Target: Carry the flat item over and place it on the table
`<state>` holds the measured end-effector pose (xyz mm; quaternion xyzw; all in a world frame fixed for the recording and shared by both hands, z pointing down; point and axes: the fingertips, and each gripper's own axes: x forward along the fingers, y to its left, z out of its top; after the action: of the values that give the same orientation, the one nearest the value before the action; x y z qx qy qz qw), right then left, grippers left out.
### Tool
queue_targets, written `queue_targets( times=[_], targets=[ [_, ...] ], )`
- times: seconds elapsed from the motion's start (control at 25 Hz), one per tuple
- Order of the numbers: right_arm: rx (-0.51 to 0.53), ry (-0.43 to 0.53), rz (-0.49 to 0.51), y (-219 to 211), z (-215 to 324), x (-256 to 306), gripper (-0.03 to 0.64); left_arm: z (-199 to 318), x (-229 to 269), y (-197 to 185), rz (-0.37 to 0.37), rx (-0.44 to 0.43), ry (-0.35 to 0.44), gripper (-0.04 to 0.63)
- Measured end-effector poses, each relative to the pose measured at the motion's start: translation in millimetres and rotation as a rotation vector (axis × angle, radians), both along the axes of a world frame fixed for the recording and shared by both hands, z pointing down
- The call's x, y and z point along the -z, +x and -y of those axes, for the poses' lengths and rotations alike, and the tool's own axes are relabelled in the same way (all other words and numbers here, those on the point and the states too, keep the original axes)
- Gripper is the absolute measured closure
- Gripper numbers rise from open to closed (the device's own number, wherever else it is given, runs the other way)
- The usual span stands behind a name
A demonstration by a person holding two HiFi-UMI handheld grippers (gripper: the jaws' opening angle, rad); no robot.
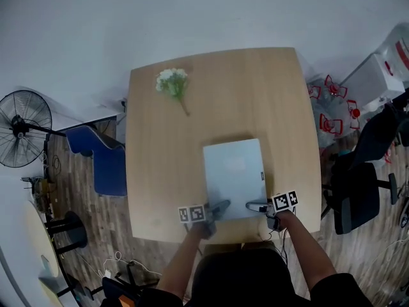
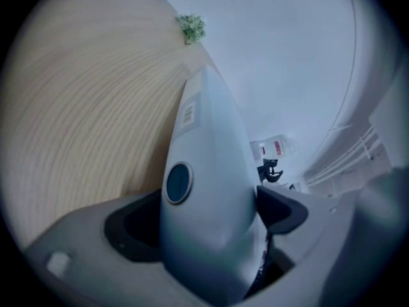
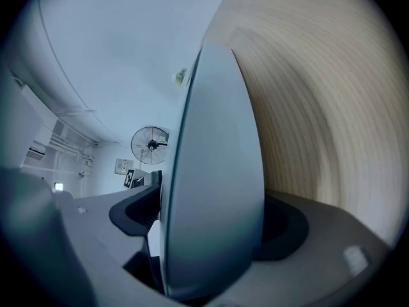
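Laptop (image 1: 234, 178) one, table (image 1: 160, 146) one, flower sprig (image 1: 174, 82) one, left tongs (image 1: 220, 207), right tongs (image 1: 254, 205)

white flower sprig (image 1: 172, 82), standing fan (image 1: 22, 128), blue chair (image 1: 107, 166), black office chair (image 1: 354, 197)

The closed laptop (image 1: 234, 178) lies flat on the table (image 1: 160, 139), near my edge. My left gripper (image 1: 217, 208) and right gripper (image 1: 255, 206) meet its near corners (one apiece). A flower sprig (image 1: 173, 83) lies far left.
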<state>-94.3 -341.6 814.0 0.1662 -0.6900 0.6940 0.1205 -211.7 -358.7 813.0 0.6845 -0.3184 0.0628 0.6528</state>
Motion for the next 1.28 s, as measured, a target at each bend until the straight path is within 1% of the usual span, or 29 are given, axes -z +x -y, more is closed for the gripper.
queue_targets(
  times=[0.16,0.36,0.56,0.72,0.84,0.96,1.08,1.2,1.28],
  targets=[
    [0.016,0.018,-0.075,0.7,-6.7,1.3,0.172,-3.0,0.0,-2.9,0.033,0.019,0.007,0.137],
    [0.011,0.036,-0.149,11.3,-18.6,-0.6,0.161,-6.6,-0.8,-2.2,0.068,0.02,0.02,0.14],
    [-0.013,0.054,-0.188,25.2,-29.0,-1.4,0.161,-10.4,-1.7,0.1,0.111,0.035,0.036,0.14],
    [-0.013,0.067,-0.191,30.1,-37.7,-0.7,0.152,-15.3,-3.0,-1.4,0.163,0.044,0.039,0.133],
    [-0.019,0.075,-0.187,33.7,-41.4,0.7,0.152,-20.1,-2.4,-3.8,0.179,0.064,0.038,0.132],
    [-0.019,0.084,-0.184,38.6,-44.6,2.2,0.147,-20.4,3.3,-10.9,0.202,0.098,0.061,0.138],
    [-0.023,0.096,-0.17,43.6,-48.1,8.7,0.152,-23.3,12.4,-13.9,0.205,0.119,0.077,0.138],
    [-0.034,0.136,-0.155,49.0,-48.2,20.1,0.153,-32.1,22.2,-12.1,0.211,0.123,0.093,0.138],
    [-0.055,0.187,-0.144,53.7,-44.5,33.3,0.161,-36.6,32.8,-11.3,0.218,0.135,0.121,0.138]
  ],
)
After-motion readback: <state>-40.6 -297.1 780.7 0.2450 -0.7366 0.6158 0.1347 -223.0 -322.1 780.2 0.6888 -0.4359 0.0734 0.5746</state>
